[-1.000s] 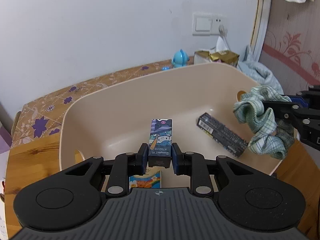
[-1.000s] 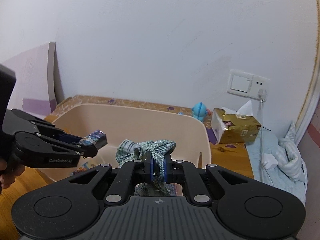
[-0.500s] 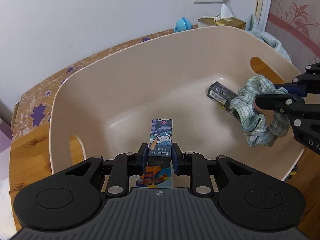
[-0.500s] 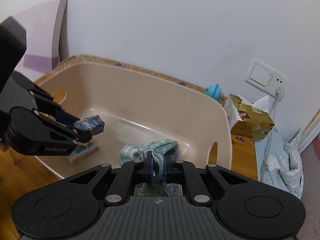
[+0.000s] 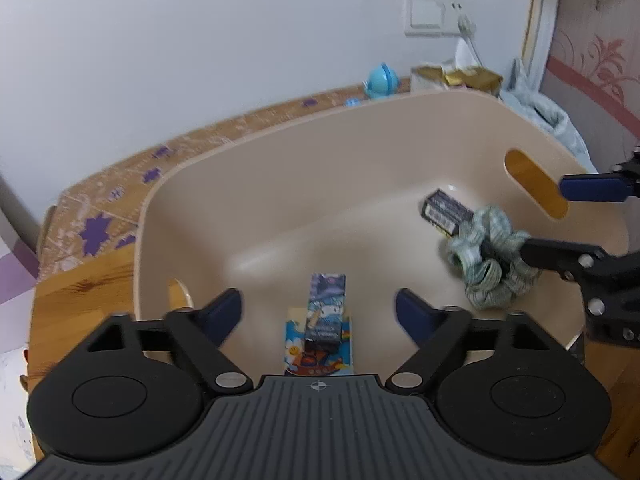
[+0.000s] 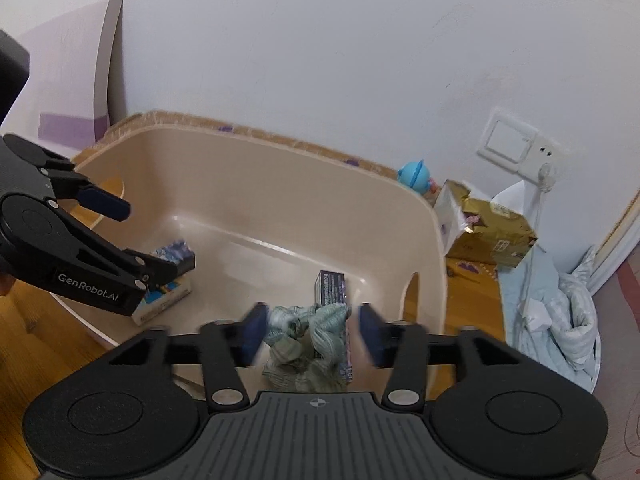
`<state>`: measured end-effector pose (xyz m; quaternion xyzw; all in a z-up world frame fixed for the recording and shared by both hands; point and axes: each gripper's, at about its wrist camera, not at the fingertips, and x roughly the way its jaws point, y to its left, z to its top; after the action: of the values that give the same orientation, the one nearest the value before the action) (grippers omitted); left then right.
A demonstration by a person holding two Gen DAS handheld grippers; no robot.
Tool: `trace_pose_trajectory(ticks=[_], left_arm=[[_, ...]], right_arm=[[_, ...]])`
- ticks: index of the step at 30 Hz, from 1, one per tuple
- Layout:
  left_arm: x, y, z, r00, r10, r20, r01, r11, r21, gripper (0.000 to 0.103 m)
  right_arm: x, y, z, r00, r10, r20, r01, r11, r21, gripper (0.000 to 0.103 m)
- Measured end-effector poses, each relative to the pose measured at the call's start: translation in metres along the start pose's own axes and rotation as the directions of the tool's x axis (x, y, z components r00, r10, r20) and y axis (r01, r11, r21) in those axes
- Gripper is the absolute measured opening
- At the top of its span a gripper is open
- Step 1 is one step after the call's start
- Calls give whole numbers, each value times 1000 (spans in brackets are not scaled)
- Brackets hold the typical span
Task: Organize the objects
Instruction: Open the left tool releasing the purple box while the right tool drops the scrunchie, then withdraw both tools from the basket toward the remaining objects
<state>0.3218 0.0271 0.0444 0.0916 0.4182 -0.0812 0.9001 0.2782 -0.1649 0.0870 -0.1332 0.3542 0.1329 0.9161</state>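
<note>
A beige plastic tub [image 5: 280, 152] [image 6: 436, 240] stands on the wooden table. My left gripper [image 5: 318, 308] [image 6: 150, 238] hangs over its near left part. Its jaws are opening wide, and the small cartoon-printed box [image 5: 326, 312] [image 6: 176, 252] lies loose between them on a colourful flat box [image 5: 318, 354] [image 6: 164, 298]. My right gripper [image 6: 312, 332] [image 5: 528, 218] is over the tub's right side, its jaws opening and blurred. The green scrunchie [image 6: 308, 336] [image 5: 488, 268] sits between them, free of the pads, draped against one finger. A dark box [image 6: 332, 284] [image 5: 444, 212] lies under it.
Behind the tub stand a blue toy [image 5: 382, 80] and a gold tissue box [image 6: 492, 232], with a wall socket [image 5: 436, 14] above. A pale blue cloth [image 6: 560, 320] lies bunched at the right. A patterned mat [image 5: 104, 220] covers the table's far left.
Both grippers went from shut to open. The cartoon box left the left pads and dropped onto the flat box. The scrunchie came free of the right pads, low inside the tub.
</note>
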Motion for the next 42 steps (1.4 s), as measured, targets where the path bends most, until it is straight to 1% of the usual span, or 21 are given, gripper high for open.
trace_pose_trajectory(ticks=[2, 4, 7, 8, 12, 17, 22, 28, 35, 42], left_arm=[[-7, -1, 1, 1000, 4, 20, -4, 1000, -2, 89], [-15, -1, 2, 999, 9, 37, -9, 1000, -10, 90], [-29, -1, 0, 998, 25, 60, -24, 1000, -17, 90], [-33, -2, -1, 997, 30, 67, -29, 999, -16, 90], [-51, -5, -4, 994, 40, 100, -39, 999, -13, 91], [-73, -7, -10, 990, 39, 139, -36, 999, -18, 91], [-89, -8, -19, 986, 35, 162, -31, 999, -24, 91], [-107, -9, -37, 983, 26, 182, -21, 999, -26, 91], [-119, -9, -66, 983, 21, 181, -18, 1000, -17, 92], [-117, -9, -96, 986, 25, 166, -25, 1000, -2, 92]], right_arm=[[-9, -2, -1, 1000, -9, 23, 9, 1000, 8, 76], [-17, -3, -1, 999, -11, 42, 10, 1000, 18, 81], [-29, -8, -3, 998, -16, 68, 12, 998, 55, 93], [-32, -10, -4, 997, -13, 76, 8, 998, 67, 94], [-45, -16, -10, 995, -4, 98, -8, 993, 118, 96], [-60, -18, -19, 993, 2, 119, -19, 990, 143, 98], [-72, -18, -27, 992, -3, 124, -16, 989, 148, 99], [-83, -14, -39, 992, -3, 126, -16, 988, 150, 99], [-87, -7, -57, 995, -2, 98, -12, 990, 141, 99], [-87, 3, -81, 999, 0, 51, -7, 992, 124, 101]])
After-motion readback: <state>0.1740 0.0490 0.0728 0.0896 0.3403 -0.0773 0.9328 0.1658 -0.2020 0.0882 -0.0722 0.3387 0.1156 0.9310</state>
